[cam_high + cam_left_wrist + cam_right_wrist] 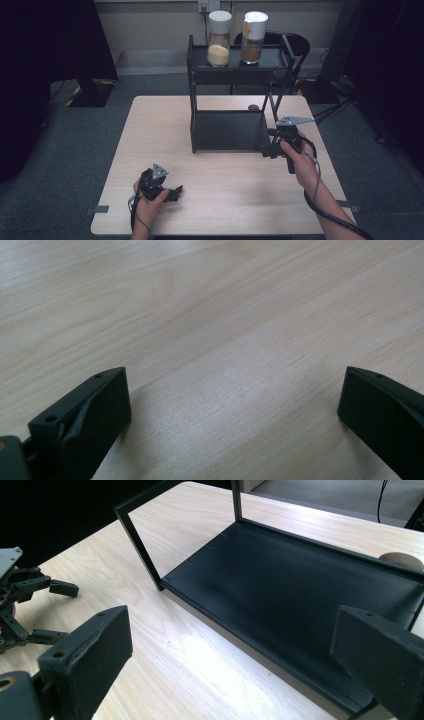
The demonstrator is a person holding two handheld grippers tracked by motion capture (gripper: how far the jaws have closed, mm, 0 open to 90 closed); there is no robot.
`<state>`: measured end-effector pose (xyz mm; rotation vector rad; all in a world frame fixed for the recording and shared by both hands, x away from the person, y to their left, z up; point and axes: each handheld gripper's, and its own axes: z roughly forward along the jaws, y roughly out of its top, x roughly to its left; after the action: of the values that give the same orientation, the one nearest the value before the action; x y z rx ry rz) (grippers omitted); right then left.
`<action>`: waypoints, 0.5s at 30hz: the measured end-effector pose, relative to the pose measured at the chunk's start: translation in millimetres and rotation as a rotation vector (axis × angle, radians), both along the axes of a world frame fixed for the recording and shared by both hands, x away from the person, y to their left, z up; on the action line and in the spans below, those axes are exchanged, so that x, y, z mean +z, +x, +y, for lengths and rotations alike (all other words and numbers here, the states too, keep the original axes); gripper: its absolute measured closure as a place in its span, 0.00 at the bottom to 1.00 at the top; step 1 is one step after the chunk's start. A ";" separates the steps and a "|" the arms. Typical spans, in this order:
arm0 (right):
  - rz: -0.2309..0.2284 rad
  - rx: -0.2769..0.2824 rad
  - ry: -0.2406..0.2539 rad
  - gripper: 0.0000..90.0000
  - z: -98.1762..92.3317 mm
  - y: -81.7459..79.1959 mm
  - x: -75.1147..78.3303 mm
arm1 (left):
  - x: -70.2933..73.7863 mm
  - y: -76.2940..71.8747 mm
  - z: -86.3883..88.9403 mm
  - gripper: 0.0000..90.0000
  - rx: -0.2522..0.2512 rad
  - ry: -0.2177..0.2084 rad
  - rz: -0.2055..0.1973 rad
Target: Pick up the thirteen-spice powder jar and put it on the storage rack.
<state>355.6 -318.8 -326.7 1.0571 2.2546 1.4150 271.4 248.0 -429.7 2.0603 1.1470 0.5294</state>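
Over by the rack's (227,131) near right corner the right claw (265,149) hangs wide apart and empty, left claw (172,192) likewise gaping over bare tabletop (225,200), so I'd lift straight toward those far top-shelf jars (219,39).

Both forearms are showing bare, with no sleeve reaching the wrists. The left gripper (172,193) is showing as a black mechanism of linked bars, with a small grey three-cornered plate sitting on top of it and a dark cable trailing back along the wrist. The right gripper (264,148) is carrying a larger grey three-cornered plate above its black body, and a thick black cable is running back from its handle beside the forearm. Up close, each jaw is appearing as a matte black wedge-shaped block with small round screw holes near its upper edge.
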 end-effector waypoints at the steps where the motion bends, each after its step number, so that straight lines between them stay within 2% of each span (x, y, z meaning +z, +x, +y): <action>1: 0.000 0.000 0.000 0.02 -0.8 -0.6 -1.5 | 0.0 0.0 0.0 0.00 0.000 0.000 0.000; 15: 0.011 -0.004 -0.013 0.02 -9.6 -7.6 -18.4 | 0.0 0.0 0.0 0.00 0.000 0.000 0.000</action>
<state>347.9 -328.4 -345.1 1.0675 2.2654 1.3947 271.4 248.0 -429.7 2.0604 1.1470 0.5298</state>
